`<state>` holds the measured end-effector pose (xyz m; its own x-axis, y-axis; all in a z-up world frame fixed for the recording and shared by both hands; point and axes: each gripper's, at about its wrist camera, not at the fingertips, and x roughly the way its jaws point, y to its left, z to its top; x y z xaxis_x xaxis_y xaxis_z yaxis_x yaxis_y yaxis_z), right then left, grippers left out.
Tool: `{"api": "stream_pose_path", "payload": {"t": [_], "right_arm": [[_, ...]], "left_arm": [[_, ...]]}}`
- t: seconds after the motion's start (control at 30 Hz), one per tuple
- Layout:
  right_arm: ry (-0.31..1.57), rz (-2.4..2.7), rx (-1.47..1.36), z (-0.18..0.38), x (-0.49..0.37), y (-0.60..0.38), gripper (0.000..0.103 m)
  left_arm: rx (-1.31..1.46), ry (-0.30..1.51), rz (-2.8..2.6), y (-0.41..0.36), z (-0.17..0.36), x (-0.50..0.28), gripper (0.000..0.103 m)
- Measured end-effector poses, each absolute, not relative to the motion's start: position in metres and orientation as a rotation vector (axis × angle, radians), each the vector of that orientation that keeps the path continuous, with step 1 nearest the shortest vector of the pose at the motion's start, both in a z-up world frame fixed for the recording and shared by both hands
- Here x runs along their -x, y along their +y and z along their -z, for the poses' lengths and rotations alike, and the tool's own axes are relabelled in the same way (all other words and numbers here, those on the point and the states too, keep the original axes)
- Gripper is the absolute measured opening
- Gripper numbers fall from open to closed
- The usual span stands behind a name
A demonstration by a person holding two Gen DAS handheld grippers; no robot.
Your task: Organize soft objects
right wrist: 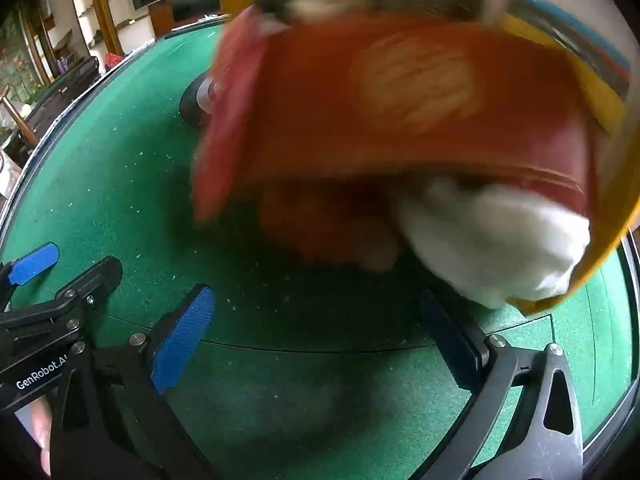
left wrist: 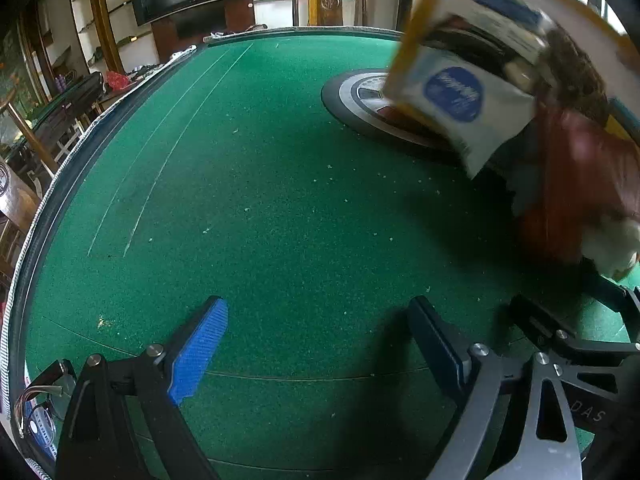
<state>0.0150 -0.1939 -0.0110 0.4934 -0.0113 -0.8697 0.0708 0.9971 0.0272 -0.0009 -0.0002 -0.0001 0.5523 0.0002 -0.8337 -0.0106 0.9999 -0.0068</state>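
My left gripper [left wrist: 316, 344] hangs over the green felt table [left wrist: 240, 200], its 2 fingers spread wide with only bare felt between the blue pads [left wrist: 198, 354]. My right gripper [right wrist: 316, 340] is just as wide, close beside the left one, and nothing sits between its pads [right wrist: 182, 346] either. The soft things are bunched together above the table ahead of my right gripper, motion-blurred: a red fabric piece [right wrist: 400, 100] with a pale round pattern, a white fluffy piece [right wrist: 488, 240] poking out beneath it, and a yellow-edged container [right wrist: 600, 248] curving around them; I cannot tell what holds it up. From the left wrist view the same bundle sits at the right edge, with a white packet bearing a blue round label [left wrist: 456, 94] hanging out over a dark round disc [left wrist: 360, 98] set in the felt.
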Motion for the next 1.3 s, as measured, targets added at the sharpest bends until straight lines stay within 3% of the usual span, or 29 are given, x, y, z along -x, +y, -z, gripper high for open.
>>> {"api": "stream_pose_path", "payload": {"t": [1.3], "right_arm": [[1.054,0.05,-0.062,0.012,-0.025,-0.184,0.103]], "left_arm": [[0.011,0.986,-0.006,0.0,-0.001,0.0,0.092]]}}
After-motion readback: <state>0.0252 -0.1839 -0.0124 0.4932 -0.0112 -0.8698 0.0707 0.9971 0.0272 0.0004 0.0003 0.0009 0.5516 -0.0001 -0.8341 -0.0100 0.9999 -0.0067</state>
